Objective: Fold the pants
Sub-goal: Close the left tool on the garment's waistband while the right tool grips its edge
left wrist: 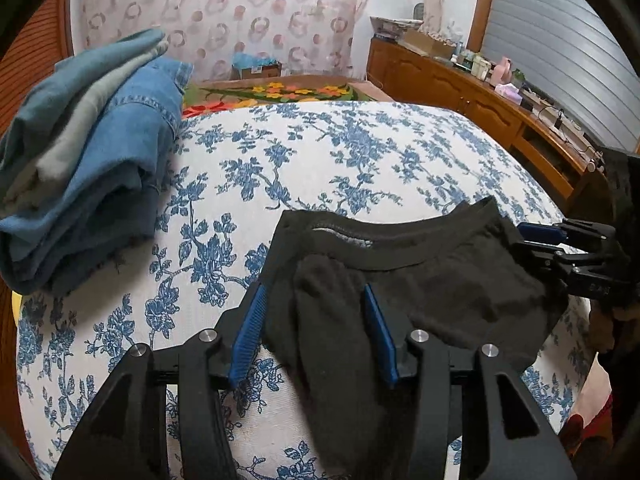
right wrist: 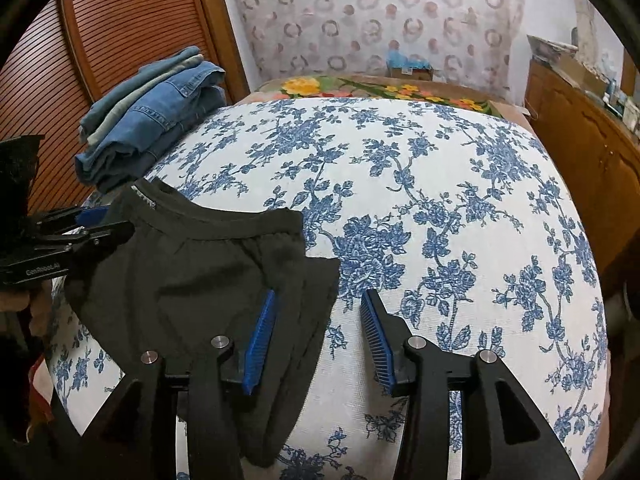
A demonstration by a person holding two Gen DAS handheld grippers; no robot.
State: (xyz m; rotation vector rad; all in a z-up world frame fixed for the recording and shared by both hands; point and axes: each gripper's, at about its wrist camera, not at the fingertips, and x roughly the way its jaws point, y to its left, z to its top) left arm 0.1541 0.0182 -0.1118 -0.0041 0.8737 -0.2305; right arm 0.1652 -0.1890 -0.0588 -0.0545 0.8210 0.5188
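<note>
Black pants (left wrist: 440, 280) lie folded on the bed with the waistband at the far side. My left gripper (left wrist: 314, 320) stands open over their left end; a bunched fold of the cloth lies between the blue pads (left wrist: 248, 332) without being pinched. My right gripper (right wrist: 318, 332) is open at the right edge of the pants (right wrist: 200, 272), its left finger over the cloth and its right finger over the bare cover. Each wrist view shows the other gripper at the opposite end: the right gripper (left wrist: 560, 248) and the left gripper (right wrist: 80, 228).
A stack of folded jeans (left wrist: 92, 160) (right wrist: 152, 120) sits at the bed's far left. The bed cover (left wrist: 360, 160) (right wrist: 440, 200) is white with blue flowers. A wooden dresser (left wrist: 460, 88) (right wrist: 580, 140) with small items runs along the right, and a louvred door (right wrist: 120, 40) stands at the left.
</note>
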